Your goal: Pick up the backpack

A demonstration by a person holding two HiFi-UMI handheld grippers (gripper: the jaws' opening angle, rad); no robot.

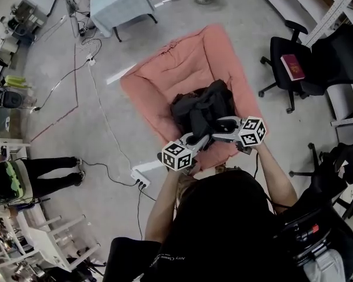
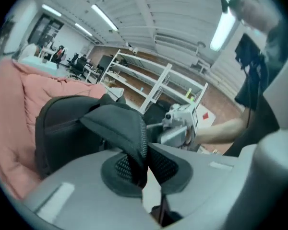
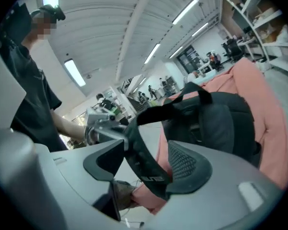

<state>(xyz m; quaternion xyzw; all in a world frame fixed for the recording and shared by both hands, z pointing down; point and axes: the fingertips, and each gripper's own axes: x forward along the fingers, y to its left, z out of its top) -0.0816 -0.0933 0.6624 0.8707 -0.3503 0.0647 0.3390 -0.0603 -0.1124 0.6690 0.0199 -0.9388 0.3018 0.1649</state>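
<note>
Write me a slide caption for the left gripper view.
Left gripper shut on the padded shoulder strap of the black backpack, pink cushion behind, right gripper just beyond.

You are standing on a grey concrete floor (image 1: 41, 57), with cables (image 1: 106, 119) trailing to a white power strip (image 1: 142, 180). A pink padded mat (image 1: 182, 57) is spread out on it. Ahead of you stands a small table (image 1: 120, 4) under a pale cloth. To your right is a black office chair (image 1: 309, 69) with a red book (image 1: 292, 67) on its seat. White shelving (image 2: 153, 83) and ceiling strip lights (image 2: 223, 30) show beyond.
</note>
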